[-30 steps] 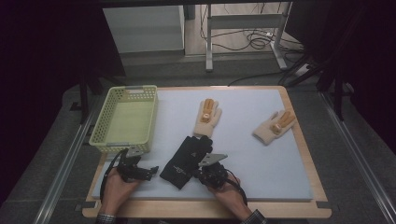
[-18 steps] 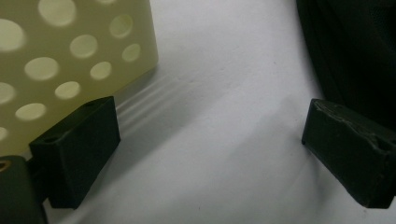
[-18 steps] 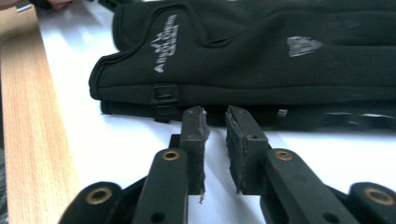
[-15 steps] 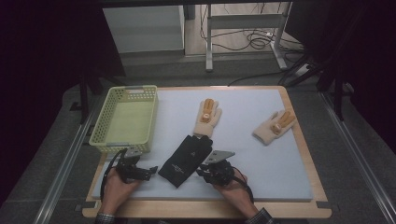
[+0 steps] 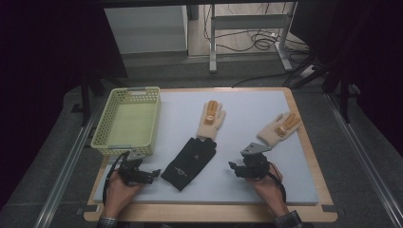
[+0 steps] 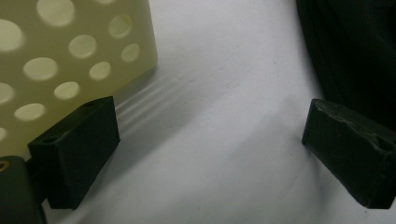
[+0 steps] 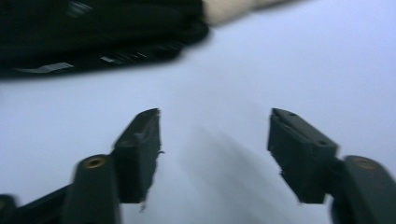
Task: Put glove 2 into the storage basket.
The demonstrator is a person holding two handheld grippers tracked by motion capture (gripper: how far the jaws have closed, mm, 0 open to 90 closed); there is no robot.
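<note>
Right gripper point(image 5: 234, 167) had drawn away from the black glove point(image 5: 189, 163), its jaws just opening, empty; left gripper point(image 5: 153, 174) gaped empty too. Any careless return risked dragging that glove off the table's near edge.

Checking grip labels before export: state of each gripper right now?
Left gripper: open, nothing between the jaws, beside the basket.
Right gripper: open, jaws have just been opening, nothing between them; black glove lies apart.
</note>
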